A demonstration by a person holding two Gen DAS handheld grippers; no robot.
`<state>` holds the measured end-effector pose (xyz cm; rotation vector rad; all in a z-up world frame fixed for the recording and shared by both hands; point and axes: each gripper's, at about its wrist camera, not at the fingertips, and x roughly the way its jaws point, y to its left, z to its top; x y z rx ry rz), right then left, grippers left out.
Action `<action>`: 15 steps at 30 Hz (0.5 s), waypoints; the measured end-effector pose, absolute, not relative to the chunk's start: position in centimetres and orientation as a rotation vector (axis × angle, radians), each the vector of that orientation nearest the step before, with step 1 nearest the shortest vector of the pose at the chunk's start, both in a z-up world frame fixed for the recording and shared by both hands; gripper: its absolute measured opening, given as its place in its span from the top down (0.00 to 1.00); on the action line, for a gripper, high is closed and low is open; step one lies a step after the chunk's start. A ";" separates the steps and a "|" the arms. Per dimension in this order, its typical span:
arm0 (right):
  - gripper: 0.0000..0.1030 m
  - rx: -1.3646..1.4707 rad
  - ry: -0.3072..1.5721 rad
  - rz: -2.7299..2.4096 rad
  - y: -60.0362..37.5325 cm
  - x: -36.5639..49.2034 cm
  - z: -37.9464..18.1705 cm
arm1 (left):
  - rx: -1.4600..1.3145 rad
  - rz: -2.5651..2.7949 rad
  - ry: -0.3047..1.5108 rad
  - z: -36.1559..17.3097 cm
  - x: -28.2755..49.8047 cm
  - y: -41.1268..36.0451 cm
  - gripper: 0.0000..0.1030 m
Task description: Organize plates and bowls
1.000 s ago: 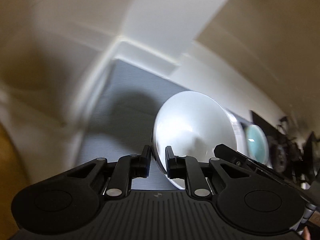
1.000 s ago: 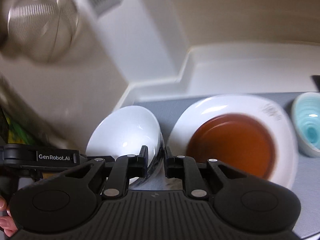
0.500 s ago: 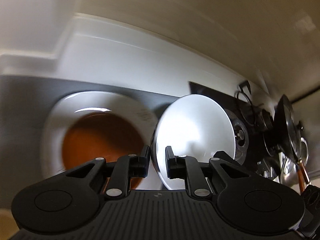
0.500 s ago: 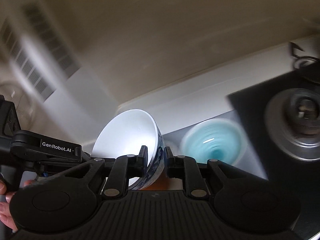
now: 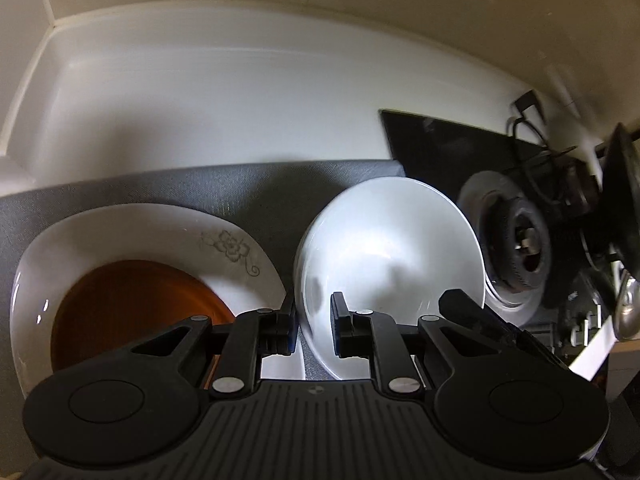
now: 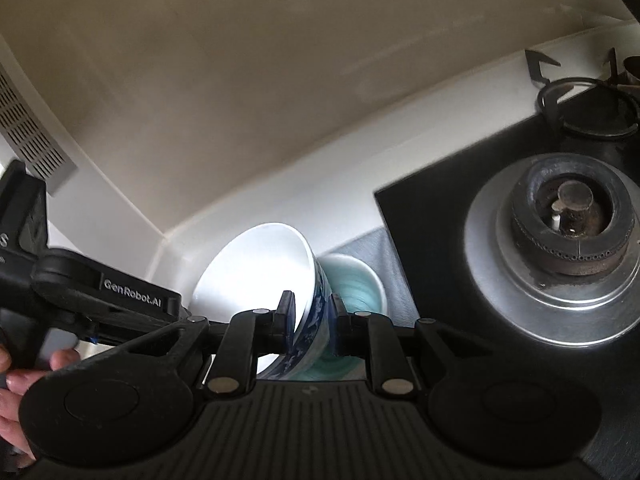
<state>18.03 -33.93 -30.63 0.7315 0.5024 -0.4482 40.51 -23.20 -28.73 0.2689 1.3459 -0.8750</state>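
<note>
My left gripper [image 5: 313, 330] is shut on the rim of a white bowl [image 5: 394, 256] and holds it tilted above the grey mat [image 5: 248, 188]. To its left a white plate [image 5: 168, 236] with a flower mark carries a brown dish [image 5: 132, 312]. My right gripper [image 6: 311, 334] is shut on the rim of a white bowl with a blue pattern outside [image 6: 264, 276], tilted. Behind it a teal bowl [image 6: 354, 284] sits on the mat. The left gripper's body [image 6: 100, 296] shows at the left of the right wrist view.
A black stove top [image 6: 440, 216] with a silver burner [image 6: 568, 232] lies to the right of the mat; it also shows in the left wrist view [image 5: 516, 240]. A white counter and backsplash [image 5: 224, 92] run behind. A vent grille [image 6: 24, 132] is at far left.
Both grippers have swung to the right with their bowls. The plate and brown dish came into the left view. The stove burner came into both views.
</note>
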 end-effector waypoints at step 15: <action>0.82 0.554 0.600 -0.471 -34.1 18.7 -32.0 | 0.360 -0.873 1.337 -30.4 39.2 -26.1 0.84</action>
